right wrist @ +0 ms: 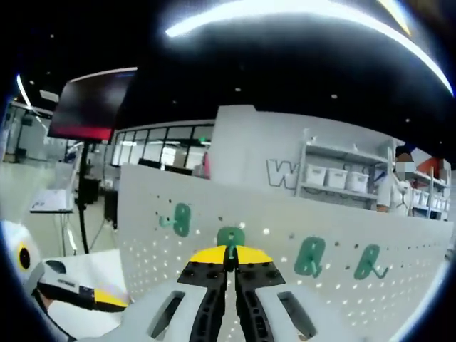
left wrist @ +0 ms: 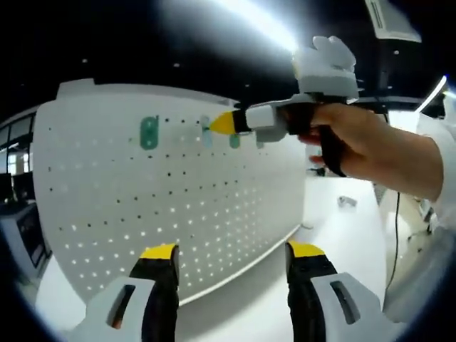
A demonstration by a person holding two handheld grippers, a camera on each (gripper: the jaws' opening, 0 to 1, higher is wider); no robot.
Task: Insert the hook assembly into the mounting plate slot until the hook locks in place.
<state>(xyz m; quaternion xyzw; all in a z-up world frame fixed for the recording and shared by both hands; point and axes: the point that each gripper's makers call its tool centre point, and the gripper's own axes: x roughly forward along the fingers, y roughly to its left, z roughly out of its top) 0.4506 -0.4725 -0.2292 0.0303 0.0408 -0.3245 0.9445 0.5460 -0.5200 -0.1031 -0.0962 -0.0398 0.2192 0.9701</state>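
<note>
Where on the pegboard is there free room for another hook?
The pegboard is bare below the top row of green hooks. The crowded part is that row, where the right gripper pinches a green hook. The left gripper hangs open below.

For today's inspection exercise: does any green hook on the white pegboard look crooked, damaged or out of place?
Nothing stands out. In the right gripper view, four green plastic hooks sit along one row of the white perforated pegboard: one at left, one at the right gripper's closed jaws, two further right. All look upright and whole.
</note>
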